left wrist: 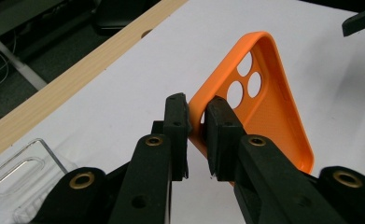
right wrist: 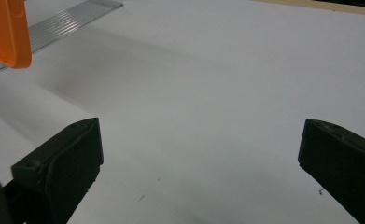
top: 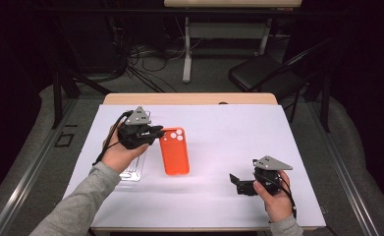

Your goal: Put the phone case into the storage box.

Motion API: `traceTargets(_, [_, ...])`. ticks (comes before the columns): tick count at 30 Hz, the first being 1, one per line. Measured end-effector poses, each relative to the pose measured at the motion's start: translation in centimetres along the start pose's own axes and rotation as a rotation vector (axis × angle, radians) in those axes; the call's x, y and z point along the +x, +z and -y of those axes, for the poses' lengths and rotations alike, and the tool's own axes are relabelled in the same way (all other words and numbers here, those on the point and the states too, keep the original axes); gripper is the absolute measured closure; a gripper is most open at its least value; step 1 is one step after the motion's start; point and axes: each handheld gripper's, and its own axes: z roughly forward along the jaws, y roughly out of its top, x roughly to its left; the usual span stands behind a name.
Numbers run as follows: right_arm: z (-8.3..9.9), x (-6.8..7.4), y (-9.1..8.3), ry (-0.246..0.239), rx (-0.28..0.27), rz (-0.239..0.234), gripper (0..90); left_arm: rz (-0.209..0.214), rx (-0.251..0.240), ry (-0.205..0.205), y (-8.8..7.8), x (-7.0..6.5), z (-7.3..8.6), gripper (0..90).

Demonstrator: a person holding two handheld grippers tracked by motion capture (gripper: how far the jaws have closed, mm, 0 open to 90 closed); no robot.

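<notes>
Left gripper (left wrist: 196,135) pinches the orange phone case (left wrist: 264,112) by its camera-end rim; the case stretches away toward one o'clock. Right gripper (right wrist: 201,154) hangs at four o'clock, jaws spread, well apart.

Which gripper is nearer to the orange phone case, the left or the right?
Left. The left gripper is shut on the top edge of the orange phone case, beside its camera holes. The right gripper rests apart from it on the white sheet, jaws open and holding nothing.

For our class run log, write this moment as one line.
left gripper: shut on orange phone case rim | right gripper: open, holding nothing | clear case: on table
</notes>
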Motion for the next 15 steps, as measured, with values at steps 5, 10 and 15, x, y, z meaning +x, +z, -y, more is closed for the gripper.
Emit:
traceTargets(5, [0.1, 0.1, 0.0, 0.002, 0.006, -0.002, 0.0, -0.005, -0.006, 0.016, 0.3, 0.1, -0.3, 79.9])
traceTargets(10, [0.1, 0.0, 0.0, 0.003, 0.000, 0.000, 0.0, -0.025, -0.009, 0.040, 0.4, 0.5, -0.6, 79.9])
traceTargets(15, [0.2, -0.2, -0.1, 0.008, -0.003, 0.003, 0.0, -0.041, -0.011, 0.052, 0.4, 1.1, -0.7, 79.9])
